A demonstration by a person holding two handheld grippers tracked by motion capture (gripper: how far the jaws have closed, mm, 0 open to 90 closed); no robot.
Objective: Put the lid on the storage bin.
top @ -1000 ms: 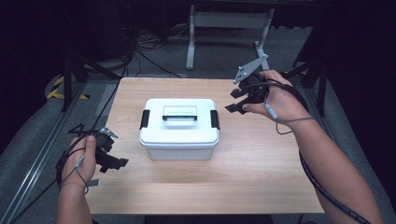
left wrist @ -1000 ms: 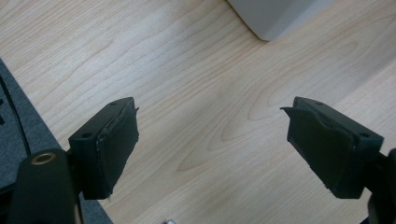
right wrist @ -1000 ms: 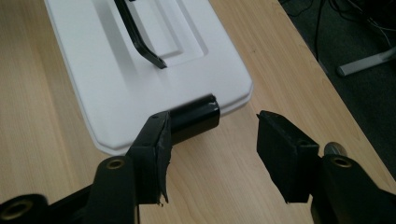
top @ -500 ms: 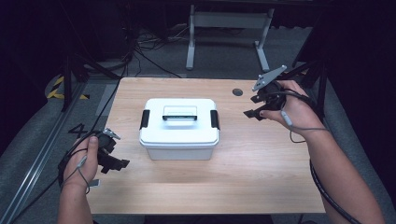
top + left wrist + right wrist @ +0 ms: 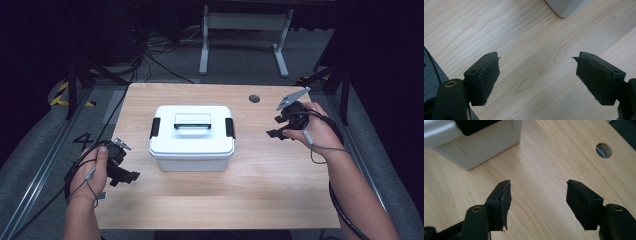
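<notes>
A white lidded storage box (image 5: pixel 192 136) with black side latches and a clear handle stands mid-table, lid on. My left gripper (image 5: pixel 126 176) hovers low over the front left of the table, open, nothing between its jaws; a corner of the box (image 5: pixel 566 6) shows ahead in the left gripper view. My right gripper (image 5: pixel 276 129) is held to the right of the box, apart from it, open and empty. The box's side with a black latch (image 5: pixel 474 137) is ahead on the left in the right gripper view.
The light wooden table (image 5: pixel 260 185) has a round cable hole (image 5: pixel 254 98) near its back right; the same cable hole (image 5: pixel 603 150) is in the right gripper view. Dark floor, cables and a metal frame (image 5: pixel 240 30) lie beyond the table's far edge.
My right gripper has moved away from the box's right side, out to the right and slightly toward the person. The left gripper has barely shifted.
</notes>
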